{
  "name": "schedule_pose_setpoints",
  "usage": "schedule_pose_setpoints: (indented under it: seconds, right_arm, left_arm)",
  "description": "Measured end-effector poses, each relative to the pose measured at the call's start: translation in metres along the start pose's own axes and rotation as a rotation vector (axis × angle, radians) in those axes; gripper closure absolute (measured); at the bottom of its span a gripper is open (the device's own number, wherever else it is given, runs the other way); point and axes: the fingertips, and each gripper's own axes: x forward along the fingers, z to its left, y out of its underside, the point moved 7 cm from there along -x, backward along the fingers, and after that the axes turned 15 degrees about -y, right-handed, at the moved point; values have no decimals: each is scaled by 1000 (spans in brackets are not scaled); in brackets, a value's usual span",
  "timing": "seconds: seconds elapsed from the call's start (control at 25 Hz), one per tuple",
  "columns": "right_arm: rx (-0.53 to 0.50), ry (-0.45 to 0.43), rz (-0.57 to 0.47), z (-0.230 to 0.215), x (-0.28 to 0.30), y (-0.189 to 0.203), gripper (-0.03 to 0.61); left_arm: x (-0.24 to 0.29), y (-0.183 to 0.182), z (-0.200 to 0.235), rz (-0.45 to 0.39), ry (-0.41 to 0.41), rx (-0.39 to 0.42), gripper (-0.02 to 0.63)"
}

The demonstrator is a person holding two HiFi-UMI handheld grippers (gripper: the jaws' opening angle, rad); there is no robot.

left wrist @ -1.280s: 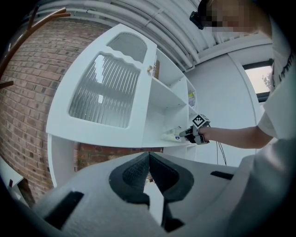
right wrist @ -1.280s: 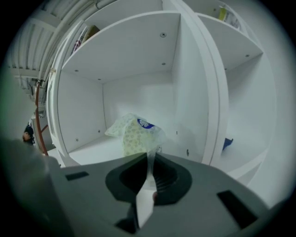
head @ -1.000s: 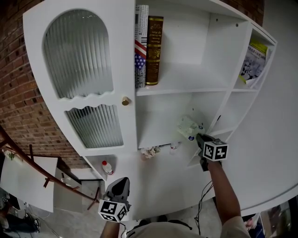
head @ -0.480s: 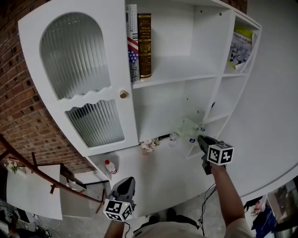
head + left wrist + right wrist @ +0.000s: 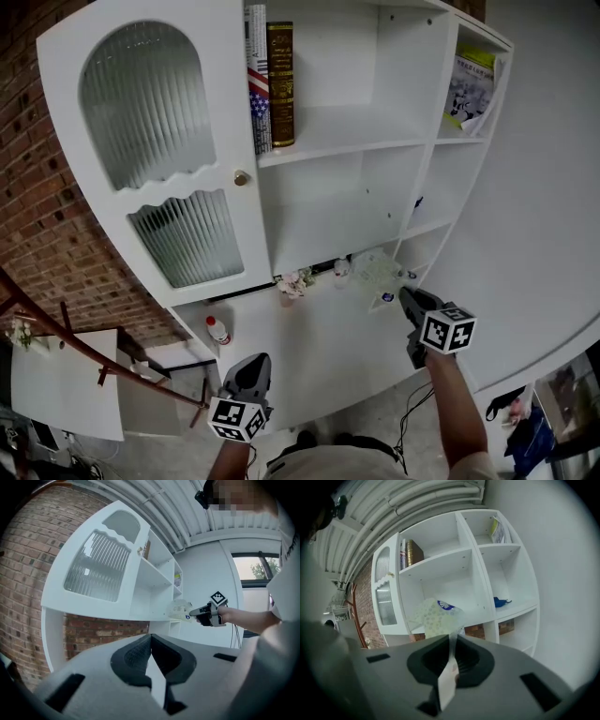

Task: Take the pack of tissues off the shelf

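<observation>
The pack of tissues (image 5: 378, 272) hangs in the air in front of the white shelf unit (image 5: 375, 145), level with its lower compartments. The right gripper (image 5: 402, 293) holds it, jaws pinched tight on a thin edge of the pale patterned wrapper. In the right gripper view the pack (image 5: 436, 616) stands up from the closed jaws of the gripper (image 5: 452, 654), its blue label toward the top. A second ago the pack lay inside the middle compartment. Since then it has come out past the shelf's front edge and lower in the head view, and the right gripper has drawn back toward the person with it.

The left gripper (image 5: 248, 370) stays low, well apart from the pack, its jaws together with nothing between them (image 5: 150, 651).

On the upper shelf a brown book (image 5: 279, 84) stands upright beside a flag-patterned book (image 5: 255, 80). A small blue thing (image 5: 500, 603) lies in a right-hand compartment. The ribbed-glass door (image 5: 150, 112) is shut.
</observation>
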Motion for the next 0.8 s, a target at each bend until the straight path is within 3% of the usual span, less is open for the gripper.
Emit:
schedule_pose_setpoints:
  seconds: [0.48, 0.8]
  right_arm:
    - [20, -57, -1, -26, -43, 25, 548]
    - [19, -133, 13, -41, -69, 43, 548]
  left_arm:
    - [-13, 2, -26, -27, -128, 12, 589]
    - [-34, 5, -67, -36, -207, 18, 589]
